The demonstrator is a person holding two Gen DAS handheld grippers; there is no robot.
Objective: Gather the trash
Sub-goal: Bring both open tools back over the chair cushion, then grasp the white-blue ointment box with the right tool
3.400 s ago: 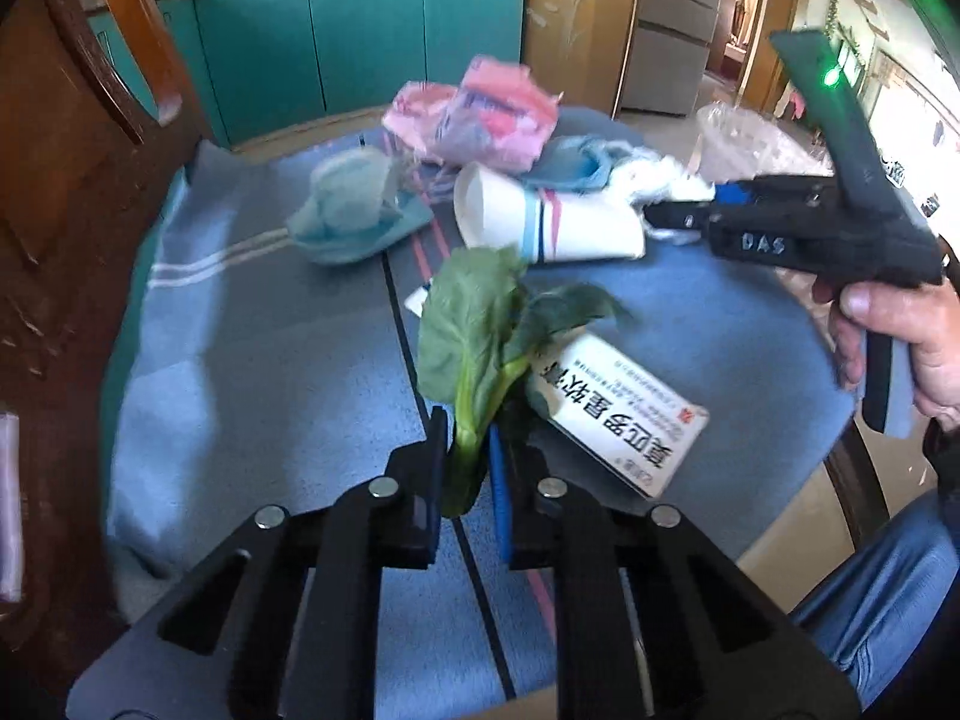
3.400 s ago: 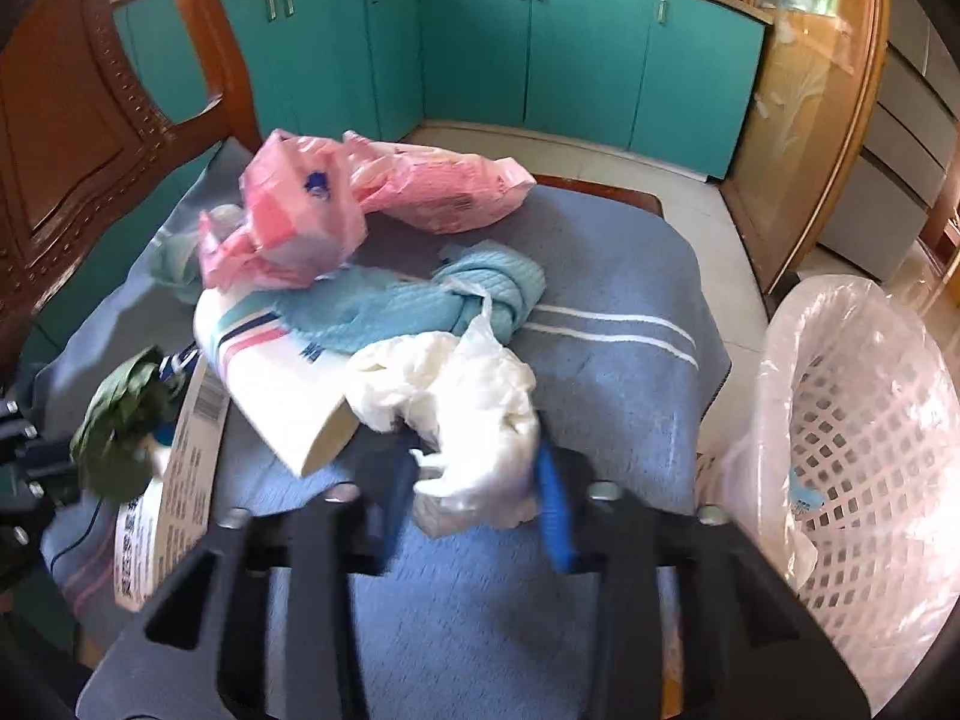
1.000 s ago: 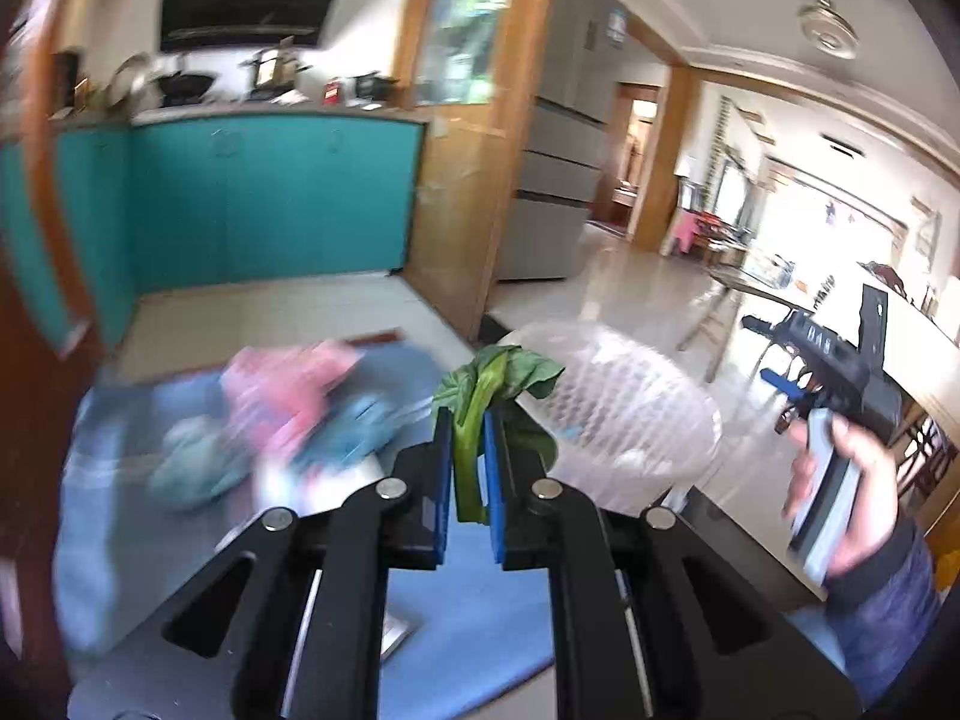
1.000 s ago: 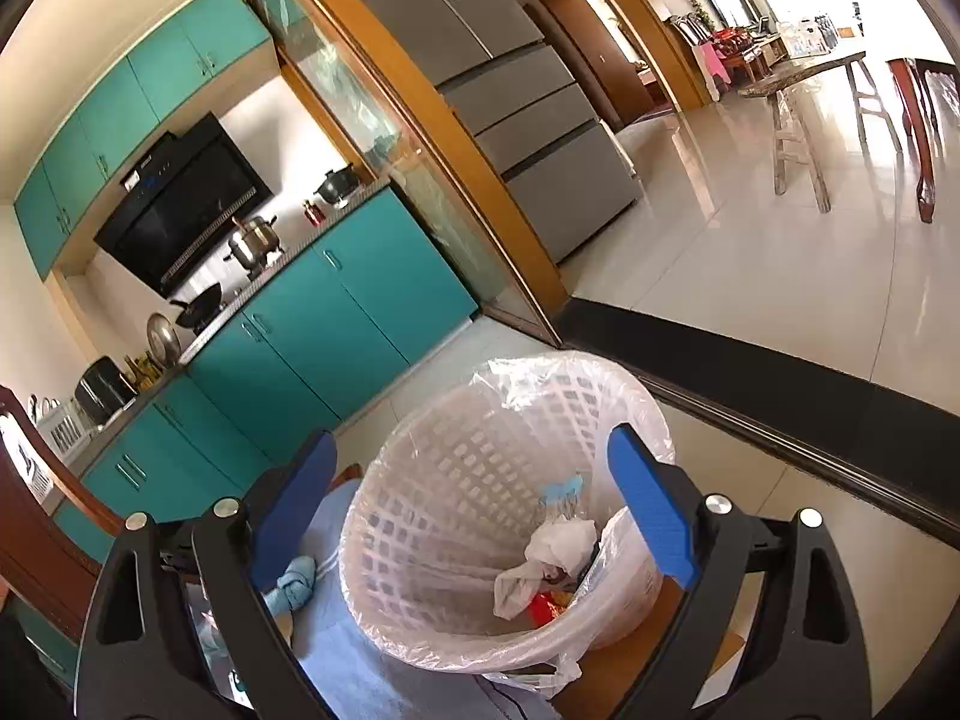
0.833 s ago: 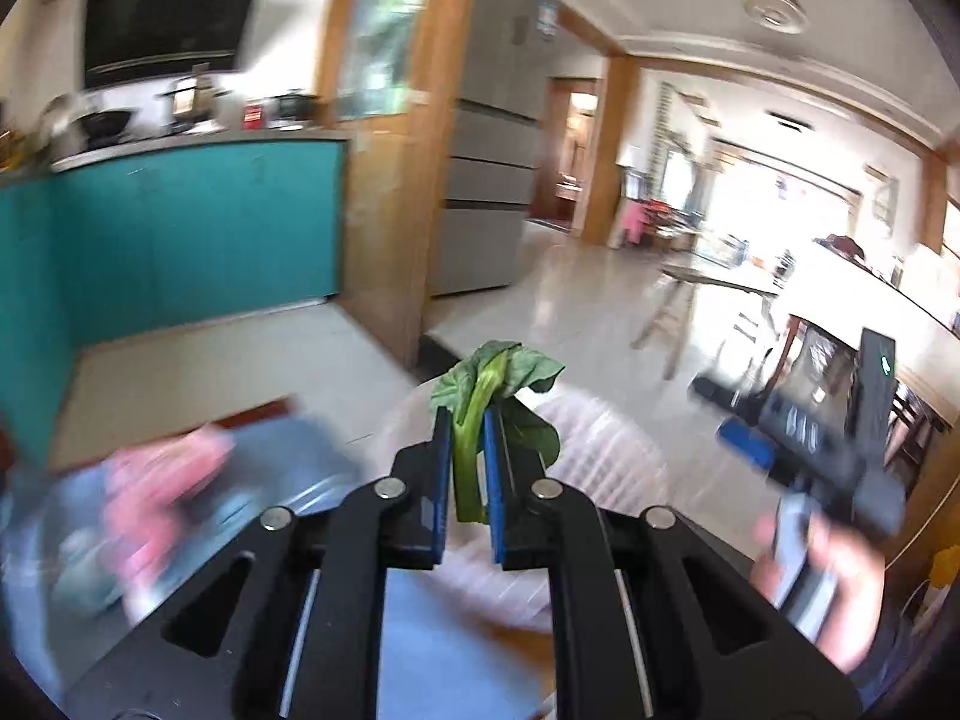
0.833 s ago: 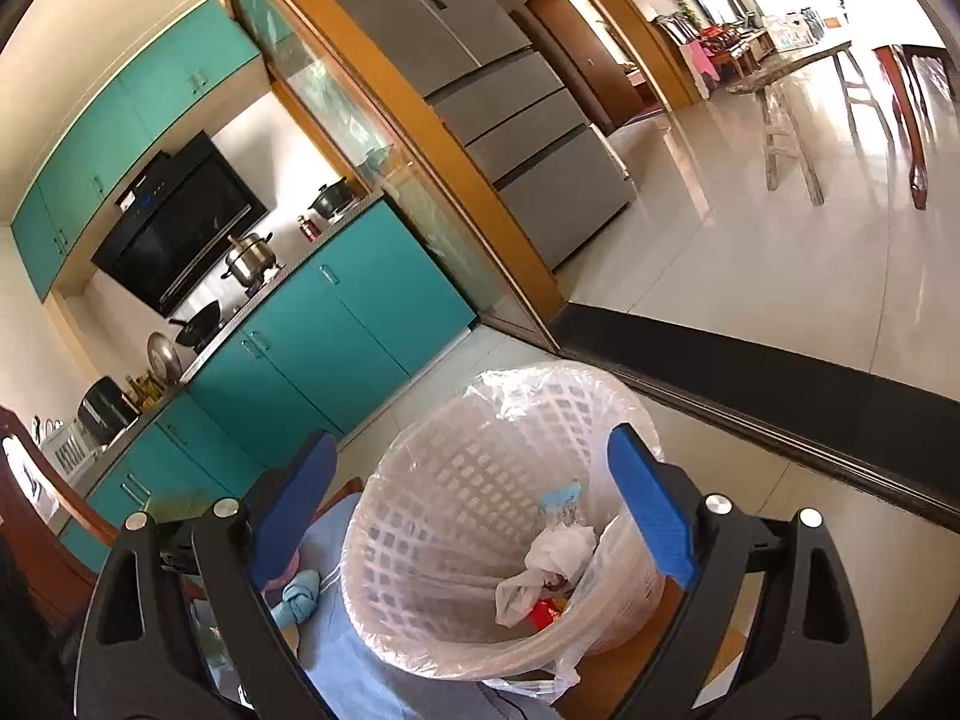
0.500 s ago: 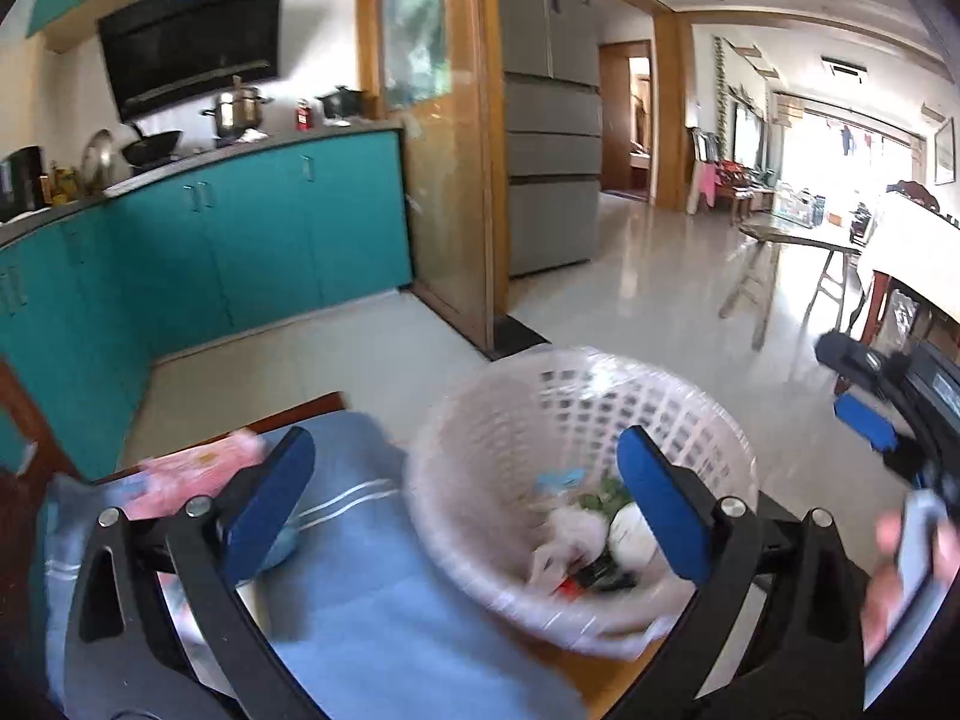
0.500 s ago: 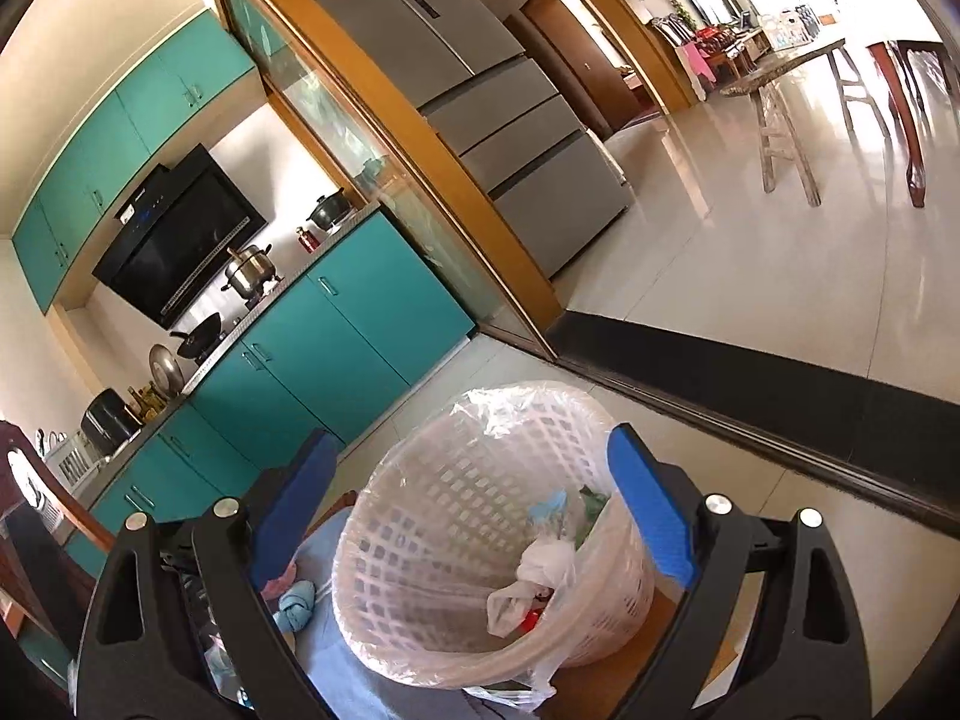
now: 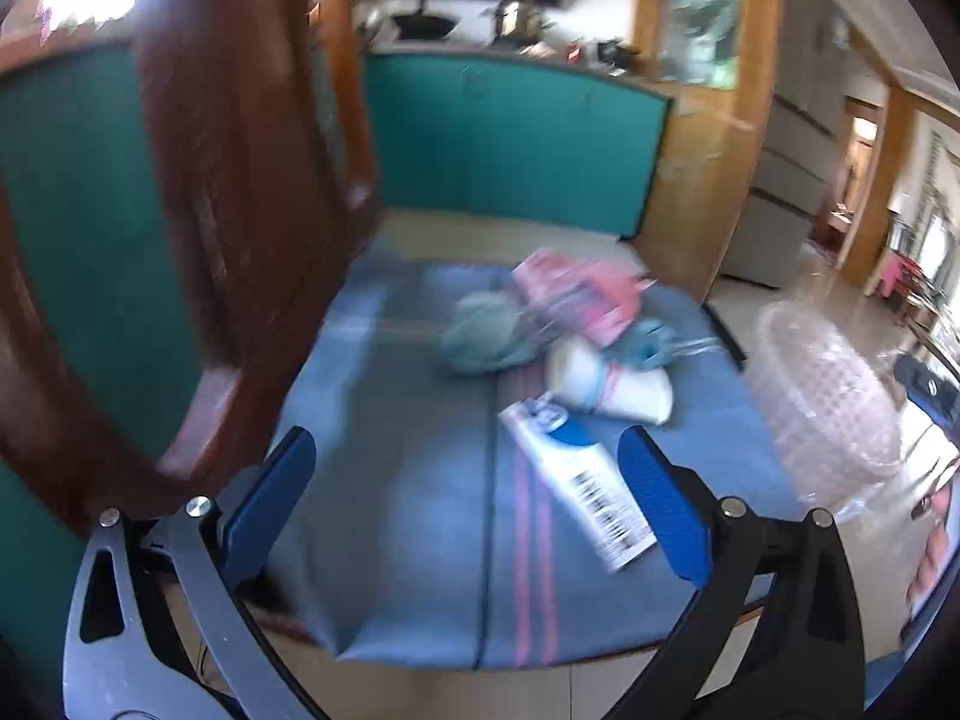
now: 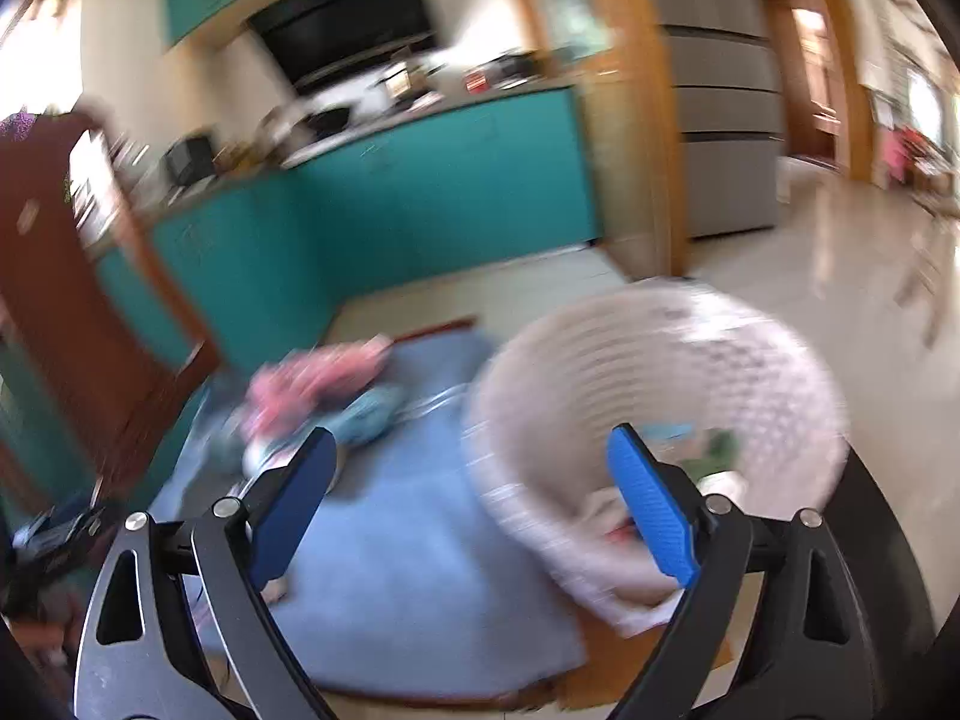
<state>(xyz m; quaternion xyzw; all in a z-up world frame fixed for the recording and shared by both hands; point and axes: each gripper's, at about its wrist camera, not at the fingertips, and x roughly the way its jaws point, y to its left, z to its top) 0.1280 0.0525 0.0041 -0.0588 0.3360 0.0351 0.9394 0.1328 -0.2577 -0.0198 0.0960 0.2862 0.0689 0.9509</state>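
Over a blue cloth [image 9: 420, 480] spread on a kitchen table, the left gripper [image 9: 468, 501] is pointing down with its blue pads standing wide apart and nothing between them. Below it a white packet with a barcode [image 9: 579, 480] is lying flat on the cloth, just beside a paper cup [image 9: 606, 381] on its side. Behind the cup, a pink wrapper [image 9: 570, 300] and a teal rag [image 9: 486, 333] are sitting bunched together, blurred by motion. A white basket [image 9: 822, 396] lined with clear plastic is standing at the cloth's right edge.

The right gripper [image 10: 474, 507] is tilting down too, its jaws also wide and empty, the right pad hanging in front of the basket's near wall. Inside the basket, a green leaf [image 10: 720, 444] is lying near white crumpled trash [image 10: 606, 510].

A second ago the left gripper was pinching that leaf while facing the basket; its jaws have just been opening, the leaf has dropped into the basket, and the left view is now facing the table again. The right gripper's jaws are as wide as before, but its view has swung from the basket toward the cloth.
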